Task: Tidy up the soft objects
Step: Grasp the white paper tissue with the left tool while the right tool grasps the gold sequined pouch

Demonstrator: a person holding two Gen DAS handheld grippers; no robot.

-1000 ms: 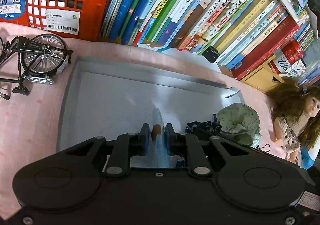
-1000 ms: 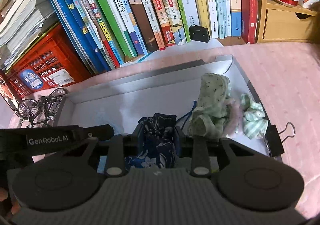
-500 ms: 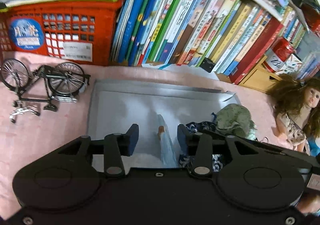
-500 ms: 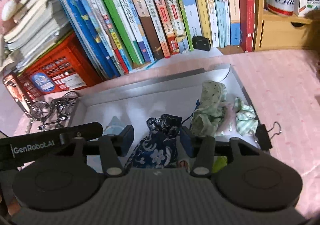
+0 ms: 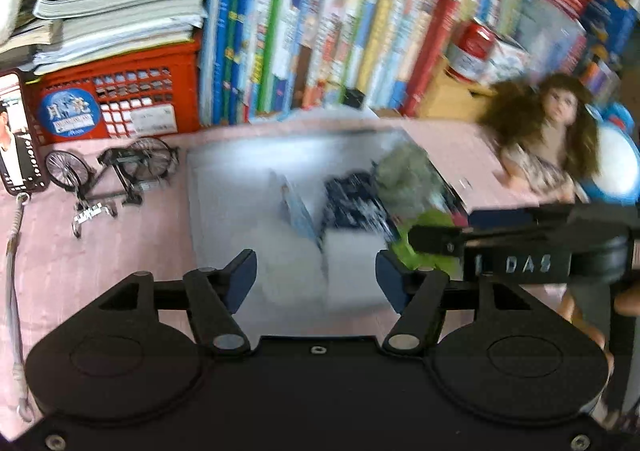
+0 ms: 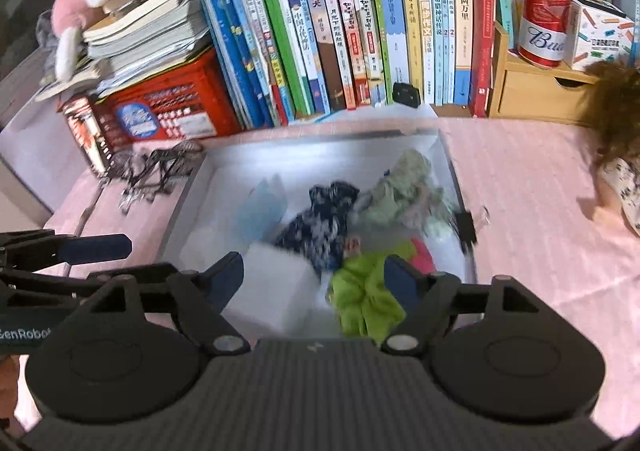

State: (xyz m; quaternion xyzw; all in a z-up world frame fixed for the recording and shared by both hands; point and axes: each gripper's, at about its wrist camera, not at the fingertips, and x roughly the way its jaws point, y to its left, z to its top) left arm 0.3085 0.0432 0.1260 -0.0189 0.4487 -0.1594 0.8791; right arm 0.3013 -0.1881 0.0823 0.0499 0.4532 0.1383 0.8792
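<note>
A shallow white box (image 6: 188, 195) on the pink cloth holds soft items: a light blue cloth (image 6: 260, 211), a dark blue floral pouch (image 6: 320, 227), a pale green garment (image 6: 400, 191), a lime green cloth (image 6: 364, 291) and a white block (image 6: 276, 287). The box (image 5: 208, 219), blue cloth (image 5: 298, 211) and pouch (image 5: 352, 207) also show, blurred, in the left wrist view. My left gripper (image 5: 316, 281) is open and empty above the box's near edge. My right gripper (image 6: 314, 277) is open and empty above the near end of the box.
A row of books (image 6: 360, 31) and a red crate (image 6: 176, 103) stand behind the box. A model bicycle (image 5: 112, 175) lies left of it. A doll (image 5: 552, 139) lies at the right. A black binder clip (image 6: 466, 227) sits at the box's right wall.
Both grippers opened and let go: the left released the light blue cloth, the right the dark floral pouch. Both pulled back and up from the box.
</note>
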